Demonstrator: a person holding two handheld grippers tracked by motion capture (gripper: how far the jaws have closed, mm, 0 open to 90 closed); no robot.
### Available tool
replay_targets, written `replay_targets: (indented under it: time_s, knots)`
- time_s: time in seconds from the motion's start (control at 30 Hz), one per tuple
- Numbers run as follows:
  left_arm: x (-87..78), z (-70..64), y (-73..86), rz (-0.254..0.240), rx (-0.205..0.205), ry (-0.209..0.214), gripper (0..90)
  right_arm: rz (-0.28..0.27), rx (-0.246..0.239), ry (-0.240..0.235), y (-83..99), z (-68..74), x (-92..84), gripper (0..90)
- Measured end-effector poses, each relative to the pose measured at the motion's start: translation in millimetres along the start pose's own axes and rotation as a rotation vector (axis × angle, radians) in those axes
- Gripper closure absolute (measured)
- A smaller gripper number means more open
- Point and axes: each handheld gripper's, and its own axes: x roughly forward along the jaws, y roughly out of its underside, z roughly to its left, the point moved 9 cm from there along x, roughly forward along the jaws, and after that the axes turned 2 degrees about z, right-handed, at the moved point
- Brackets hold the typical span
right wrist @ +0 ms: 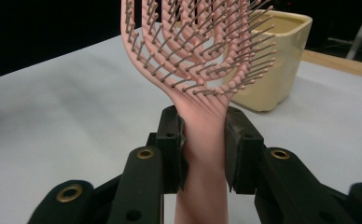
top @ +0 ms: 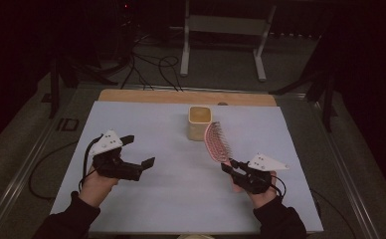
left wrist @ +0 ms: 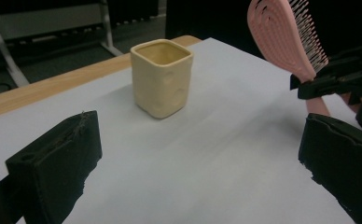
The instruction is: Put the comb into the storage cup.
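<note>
A: Right gripper view: the right tool (right wrist: 202, 140) pinches the pink hairbrush (right wrist: 202, 56) by its handle, raised above the surface (top: 171, 194) beside the yellow cup (top: 200, 122).

B: Left tool (top: 140, 150) spread, empty. Next, probably lowering the brush into the cup.

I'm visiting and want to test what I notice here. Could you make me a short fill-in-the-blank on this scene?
1. The right claw is shut on the handle of a pink ____.
2. The yellow cup stands upright and is ____ inside.
3. The left claw has its jaws ____, with nothing between them.

Missing words: hairbrush; empty; open
</note>
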Motion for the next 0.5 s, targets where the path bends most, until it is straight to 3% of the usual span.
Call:
replay_targets:
  time_s: [0.23, 0.5]
  knots:
    - [7.5, -11.9, -21.2, 0.012, -0.023, 0.031, 0.2, -0.002, 0.004, -0.002, -0.1, 0.9, -0.1, 70.9]
    - [22.8, -31.2, -36.0, 0.067, -0.041, 0.063, 0.2, 0.002, 0.005, -0.002, 0.3, 1.0, -0.1, 70.9]
